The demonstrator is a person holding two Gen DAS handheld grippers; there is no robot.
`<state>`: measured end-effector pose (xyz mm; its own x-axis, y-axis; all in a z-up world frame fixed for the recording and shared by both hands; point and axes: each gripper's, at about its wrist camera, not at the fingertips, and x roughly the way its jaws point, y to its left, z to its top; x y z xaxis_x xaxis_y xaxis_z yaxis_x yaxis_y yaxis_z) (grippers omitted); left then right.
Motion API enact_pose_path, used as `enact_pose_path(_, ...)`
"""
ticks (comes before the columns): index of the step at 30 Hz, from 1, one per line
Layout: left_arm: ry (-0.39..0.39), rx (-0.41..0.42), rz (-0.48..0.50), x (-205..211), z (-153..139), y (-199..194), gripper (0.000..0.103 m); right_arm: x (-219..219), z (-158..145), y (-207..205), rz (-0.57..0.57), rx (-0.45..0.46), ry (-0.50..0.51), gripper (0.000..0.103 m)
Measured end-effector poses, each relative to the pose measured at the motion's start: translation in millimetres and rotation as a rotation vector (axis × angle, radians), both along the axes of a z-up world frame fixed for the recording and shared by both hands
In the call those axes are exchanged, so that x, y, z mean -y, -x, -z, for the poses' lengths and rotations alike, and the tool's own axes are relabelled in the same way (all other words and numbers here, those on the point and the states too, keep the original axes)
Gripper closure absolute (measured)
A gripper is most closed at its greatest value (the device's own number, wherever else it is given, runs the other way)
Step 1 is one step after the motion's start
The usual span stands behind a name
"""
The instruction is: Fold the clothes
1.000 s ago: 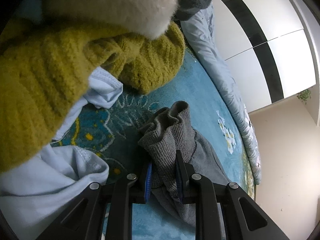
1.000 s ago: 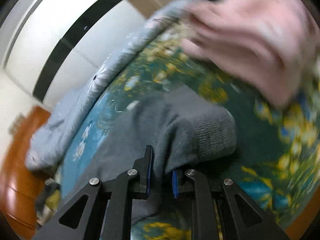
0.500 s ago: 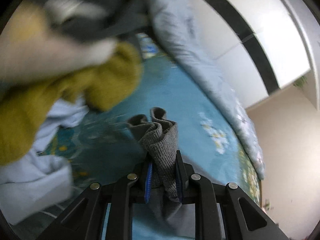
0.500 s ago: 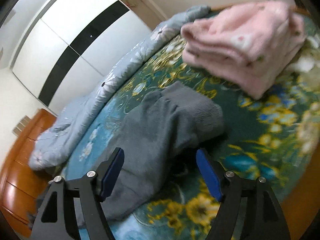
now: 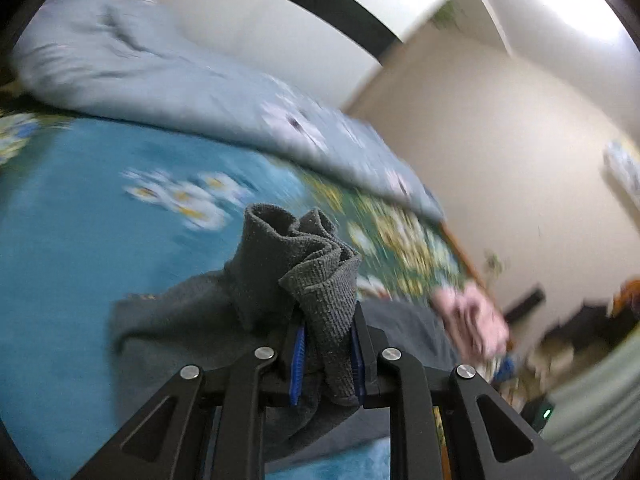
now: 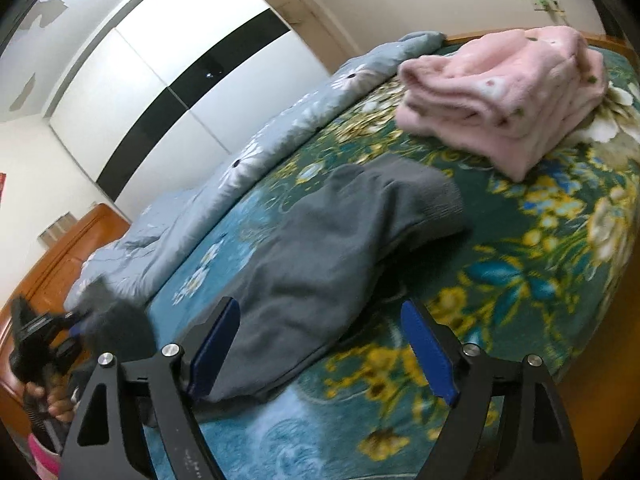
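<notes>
Risks: the ribbed cuff of the dark grey knitted garment (image 5: 320,280), bunched between the narrow-set fingers (image 5: 297,354) of the left gripper (image 5: 326,360), may slip out if the cloth drags on the teal floral bedspread (image 5: 80,220); a crooked fold would follow, judging by the loose, rumpled body of the garment. The right gripper (image 6: 324,344) has just been opening; its fingers (image 6: 428,354) stand wide and press on nothing, so that end lies unanchored and may be pulled along. The garment's body (image 6: 320,256) lies on the bed, reaching between and beyond the right fingers, near the folded pink fleece garment (image 6: 504,92). The left gripper (image 6: 76,326) shows at the far left edge.
</notes>
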<state>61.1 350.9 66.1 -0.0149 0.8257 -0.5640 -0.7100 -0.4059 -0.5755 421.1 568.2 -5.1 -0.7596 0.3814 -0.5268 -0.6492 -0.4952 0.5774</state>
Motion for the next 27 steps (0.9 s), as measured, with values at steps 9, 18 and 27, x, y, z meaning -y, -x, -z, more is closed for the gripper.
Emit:
enact_pose_path(9, 0.197, -0.005, 0.14, -81, 72, -52, 0.083, 13, 20, 4, -0.031, -0.002, 0.06, 0.019)
enact_pose_path(18, 0.18, 0.097, 0.265, -84, 81, -55, 0.048, 21, 27, 13, -0.056, 0.003, 0.089, 0.019)
enact_pose_path(27, 0.32, -0.114, -0.137, 12, 68, 11, 0.039, 46, 0, 85, -0.302, 0.006, 0.006, 0.019)
